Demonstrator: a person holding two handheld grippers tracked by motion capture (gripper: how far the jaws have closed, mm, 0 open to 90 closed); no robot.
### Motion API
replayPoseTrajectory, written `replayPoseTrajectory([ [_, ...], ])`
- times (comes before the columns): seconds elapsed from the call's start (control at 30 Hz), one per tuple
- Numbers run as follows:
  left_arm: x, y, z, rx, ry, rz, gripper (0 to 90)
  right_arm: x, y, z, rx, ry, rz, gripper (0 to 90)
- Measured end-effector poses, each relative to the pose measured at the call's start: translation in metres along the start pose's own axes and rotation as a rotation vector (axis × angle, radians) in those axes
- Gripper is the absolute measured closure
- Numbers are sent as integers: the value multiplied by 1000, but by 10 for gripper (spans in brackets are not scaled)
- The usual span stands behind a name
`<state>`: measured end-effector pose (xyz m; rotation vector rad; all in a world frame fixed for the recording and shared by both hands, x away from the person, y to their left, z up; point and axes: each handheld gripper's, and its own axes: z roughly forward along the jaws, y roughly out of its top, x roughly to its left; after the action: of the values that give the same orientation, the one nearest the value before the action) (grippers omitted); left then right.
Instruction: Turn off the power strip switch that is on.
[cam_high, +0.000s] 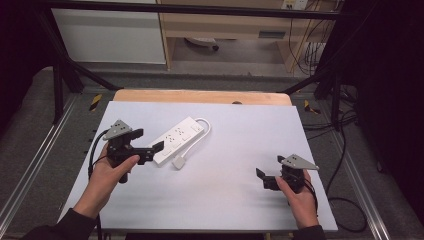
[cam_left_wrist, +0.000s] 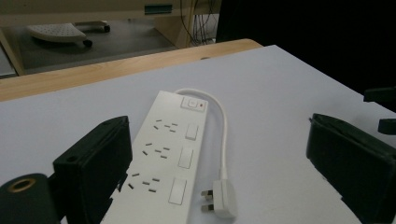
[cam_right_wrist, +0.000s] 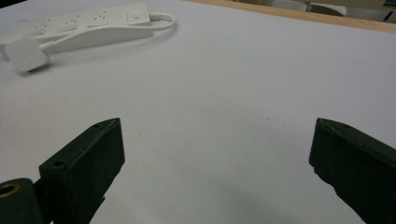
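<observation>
A white power strip (cam_high: 178, 139) lies slantwise on the left half of the white table (cam_high: 235, 195). Its short cable (cam_high: 202, 131) loops round to a white plug (cam_high: 179, 162) lying beside its near end. My left gripper (cam_high: 147, 140) is open, its jaws astride the strip's near end. In the left gripper view the power strip (cam_left_wrist: 163, 154) and plug (cam_left_wrist: 222, 198) lie between the wide-apart jaws of the left gripper (cam_left_wrist: 219, 126). My right gripper (cam_high: 269, 167) is open over bare table at the right, pointing left. From the right gripper (cam_right_wrist: 215, 128) the power strip (cam_right_wrist: 88, 23) is far off.
A wooden strip (cam_high: 200, 96) edges the table's far side. Black frame posts (cam_high: 57, 80) stand at both back corners. Cables (cam_high: 345, 200) trail on the floor to the right. A cabinet (cam_high: 110, 35) and shelf unit stand behind.
</observation>
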<state>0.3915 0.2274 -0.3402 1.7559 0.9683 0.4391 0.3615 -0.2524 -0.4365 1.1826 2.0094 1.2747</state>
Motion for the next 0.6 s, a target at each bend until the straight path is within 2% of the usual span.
replayPoseTrajectory([
  [0.33,2,7,10,6,-2,3,83,0,0,0,0,3,-1,39],
  [0.47,1,14,15,4,-6,14,112,0,0,0,-8,23,19,40],
  [0.6,0,19,23,1,-6,14,134,0,0,-1,-8,18,19,40],
])
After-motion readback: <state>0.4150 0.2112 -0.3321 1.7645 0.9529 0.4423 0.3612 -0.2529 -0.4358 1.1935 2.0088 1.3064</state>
